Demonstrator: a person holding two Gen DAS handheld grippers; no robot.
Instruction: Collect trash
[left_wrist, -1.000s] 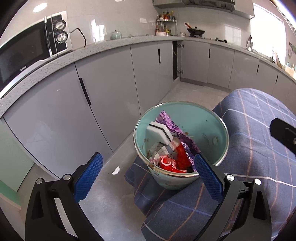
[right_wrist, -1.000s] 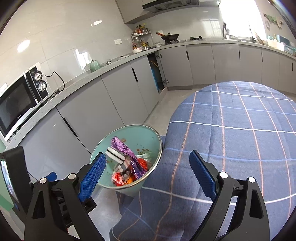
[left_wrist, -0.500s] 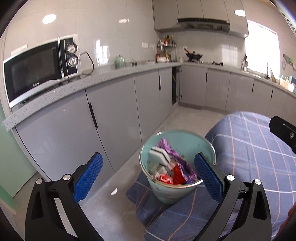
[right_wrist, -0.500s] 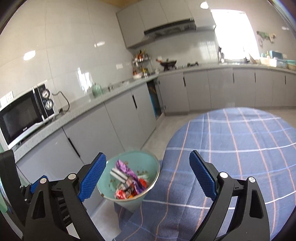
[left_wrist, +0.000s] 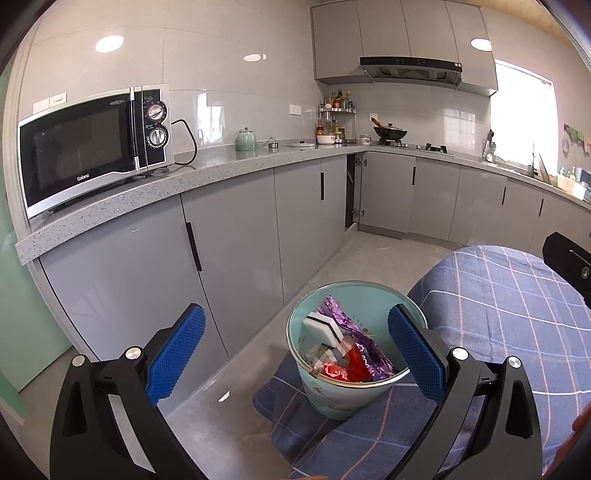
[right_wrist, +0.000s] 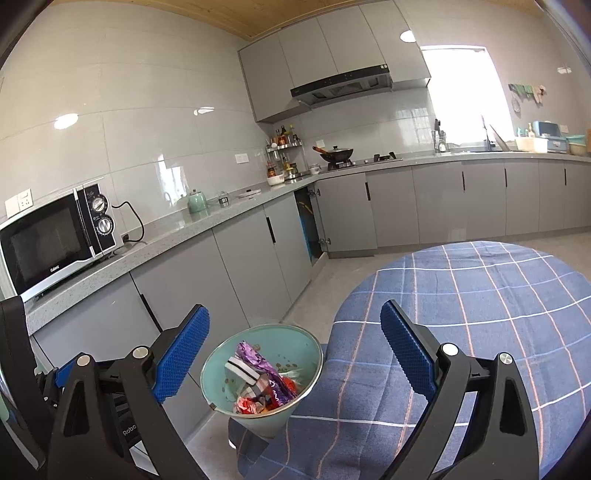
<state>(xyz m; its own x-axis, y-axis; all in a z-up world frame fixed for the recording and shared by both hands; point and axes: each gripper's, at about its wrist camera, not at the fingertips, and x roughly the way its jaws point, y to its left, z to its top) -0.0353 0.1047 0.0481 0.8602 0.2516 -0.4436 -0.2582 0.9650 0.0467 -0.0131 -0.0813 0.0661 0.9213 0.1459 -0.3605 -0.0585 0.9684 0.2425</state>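
A teal bucket (left_wrist: 334, 393) (right_wrist: 299, 343) stands at the left edge of the blue plaid tablecloth (left_wrist: 509, 325) (right_wrist: 461, 314). It holds wrappers: a purple foil packet (left_wrist: 341, 321) (right_wrist: 255, 360), a white-and-black sponge (left_wrist: 320, 330) (right_wrist: 240, 369) and red scraps (left_wrist: 347, 369) (right_wrist: 247, 404). My left gripper (left_wrist: 295, 354) hangs open above and behind the bucket, holding nothing. My right gripper (right_wrist: 295, 350) is open too, empty, with the bucket low between its fingers. The left gripper's body shows at the left edge of the right wrist view.
A grey counter (left_wrist: 166, 184) (right_wrist: 184, 236) with cabinets runs along the left and far walls. A microwave (left_wrist: 92, 144) (right_wrist: 55, 236), a green kettle (left_wrist: 246, 141) and a wok (right_wrist: 334, 152) stand on it. One cabinet door (right_wrist: 306, 225) is ajar. Grey floor (left_wrist: 369, 254) lies between table and cabinets.
Both grippers have risen and tilted up away from the bucket; it now looks smaller and lower in both views. More wall and upper cabinets show. Both stay open.
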